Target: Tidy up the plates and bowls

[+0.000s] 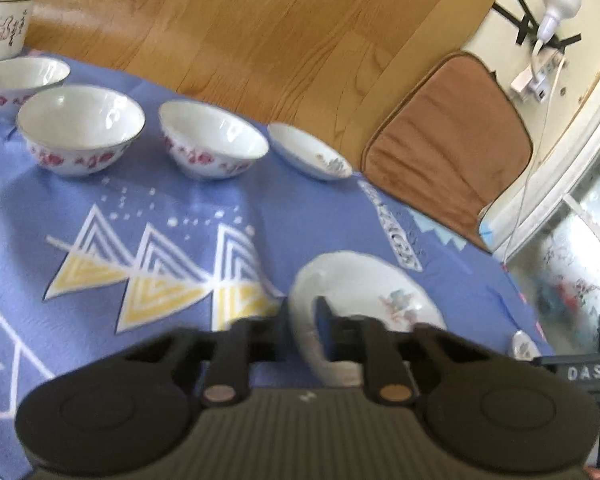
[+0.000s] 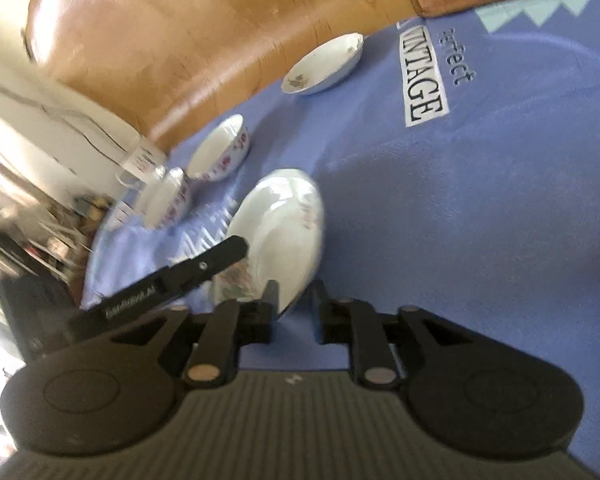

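Note:
A white plate [image 1: 364, 292] with a small floral motif lies on the blue cloth [image 1: 180, 208]. My left gripper [image 1: 302, 308] is shut on its near rim, one finger over and one under. In the right wrist view the same plate [image 2: 284, 216] is just ahead of my right gripper [image 2: 295, 294]. That gripper is open, with the plate's near edge beside its left finger and cloth showing in the gap. The left gripper's finger [image 2: 216, 258] reaches onto the plate from the left. Three white bowls with red flowers [image 1: 80, 128] [image 1: 212, 140] [image 1: 20, 76] stand in a row at the back.
A small shallow dish [image 1: 308, 152] sits at the cloth's far edge beside the bowls, and a white mug [image 1: 4, 28] stands at the far left. A brown cushion [image 1: 448, 148] lies on the wood floor [image 1: 260, 32] beyond the cloth.

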Available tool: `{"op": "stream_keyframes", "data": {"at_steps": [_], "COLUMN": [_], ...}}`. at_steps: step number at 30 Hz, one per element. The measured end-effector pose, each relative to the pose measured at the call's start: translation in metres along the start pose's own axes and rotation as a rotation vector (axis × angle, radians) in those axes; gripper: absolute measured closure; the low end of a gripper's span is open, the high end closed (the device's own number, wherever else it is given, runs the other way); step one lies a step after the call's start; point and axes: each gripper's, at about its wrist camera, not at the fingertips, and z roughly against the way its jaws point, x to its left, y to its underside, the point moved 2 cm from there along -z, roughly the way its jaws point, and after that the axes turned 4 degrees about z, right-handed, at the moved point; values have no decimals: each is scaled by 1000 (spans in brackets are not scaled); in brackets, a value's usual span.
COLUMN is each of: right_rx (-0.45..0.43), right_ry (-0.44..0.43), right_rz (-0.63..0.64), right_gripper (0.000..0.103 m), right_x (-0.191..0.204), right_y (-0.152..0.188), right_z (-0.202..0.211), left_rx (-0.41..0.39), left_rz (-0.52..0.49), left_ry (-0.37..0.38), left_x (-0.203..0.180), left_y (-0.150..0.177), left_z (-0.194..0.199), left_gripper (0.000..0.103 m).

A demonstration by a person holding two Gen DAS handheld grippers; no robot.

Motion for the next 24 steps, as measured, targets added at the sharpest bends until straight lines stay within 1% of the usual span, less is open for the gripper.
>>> {"op": "stream_keyframes", "data": {"at_steps": [1, 3, 4, 5, 6, 7, 8, 10, 13, 16, 20, 24], "right_rx": [-28, -81, -108, -127, -126, -113, -112, -123, -157, -232, -357, -449], "right_ry": [26, 113, 142, 145, 131, 116, 137, 144, 135, 163, 252, 369], "right_rz": [35, 102, 104, 93, 73, 60, 67, 99, 93, 81, 63, 24], "right_gripper": [56, 55, 55, 55, 58, 76, 85, 88, 88, 88, 88, 88], "right_x": [4, 11, 8, 5, 1, -1, -1, -3, -9, -18, -36, -65], "right_y": [1, 1, -2, -3, -3, -4, -3, 3, 14, 25, 37, 46], "right_z": [-1, 0, -4, -2, -4, -7, -8, -2, 18, 43, 85, 124], "left_rx": [1, -4, -6, -6, -7, -6, -5, -4, 7, 18, 53, 126], "left_rz": [15, 11, 4, -3, -8, -13, -16, -18, -30, -76, -166, -251], "left_ry": [4, -10, -22, -32, -41, -45, -54, -51, -19, 21, 83, 146], "left_x": [1, -1, -3, -5, -8, -10, -12, -15, -24, -47, -94, -145], "left_y": [1, 3, 4, 5, 6, 7, 8, 11, 13, 16, 22, 37], "left_z": [1, 2, 3, 4, 6, 7, 9, 12, 15, 13, -3, -34], "left_gripper": [94, 94, 94, 94, 94, 94, 94, 94, 94, 94, 94, 92]}}
